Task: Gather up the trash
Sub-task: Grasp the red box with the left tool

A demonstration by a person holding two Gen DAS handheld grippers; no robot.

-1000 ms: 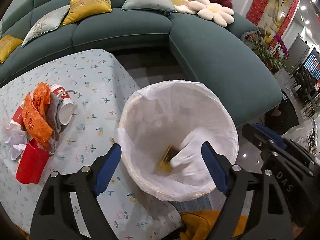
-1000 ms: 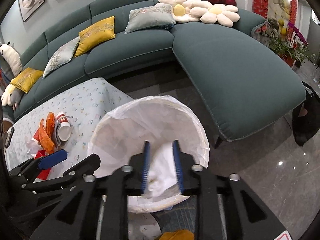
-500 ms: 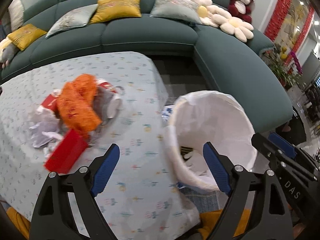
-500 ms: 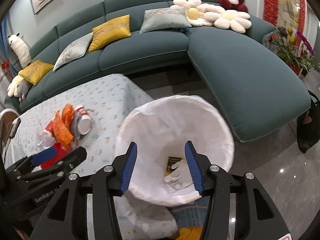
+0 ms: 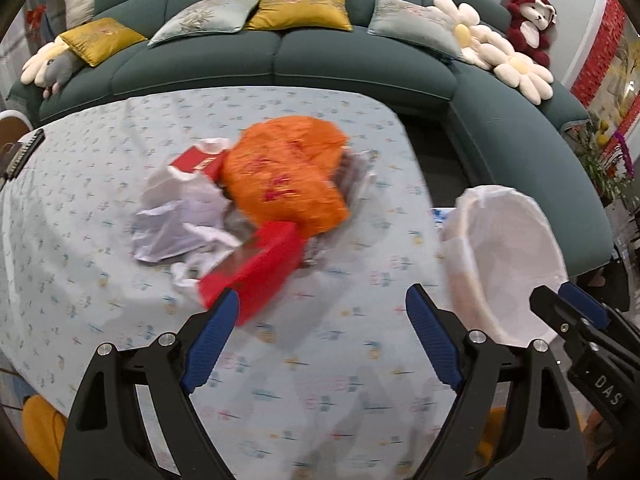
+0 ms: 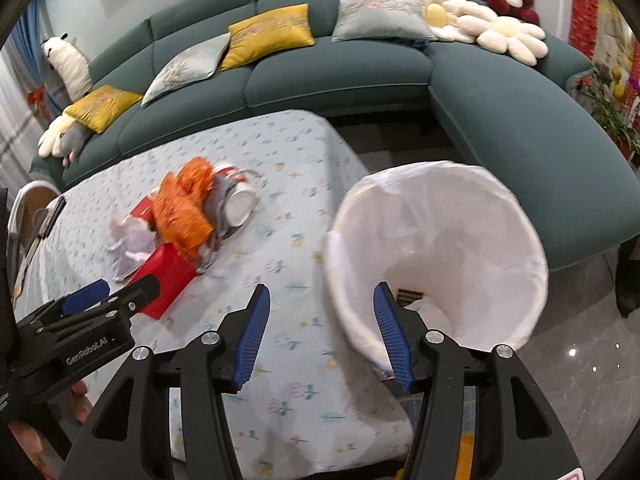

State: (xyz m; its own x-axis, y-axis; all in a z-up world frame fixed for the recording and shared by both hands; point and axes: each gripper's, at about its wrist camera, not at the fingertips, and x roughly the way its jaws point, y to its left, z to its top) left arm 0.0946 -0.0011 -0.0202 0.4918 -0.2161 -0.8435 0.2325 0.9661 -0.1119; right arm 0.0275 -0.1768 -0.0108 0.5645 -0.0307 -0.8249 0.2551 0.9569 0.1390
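A pile of trash lies on the flowered tablecloth: an orange crumpled bag, a red box, white crumpled paper and a red-and-white cup. A white-lined trash bin stands at the table's right edge, with white paper and a small packet at its bottom. My left gripper is open and empty, just in front of the red box. My right gripper is open and empty at the bin's near rim.
A teal sectional sofa with yellow and grey cushions curves behind the table and right of the bin. A dark flat device lies at the table's far left. A potted plant stands at the far right.
My left gripper has swung left from over the bin to the trash pile. My right gripper has opened, dropped white paper into the bin, and pulled back slightly left.
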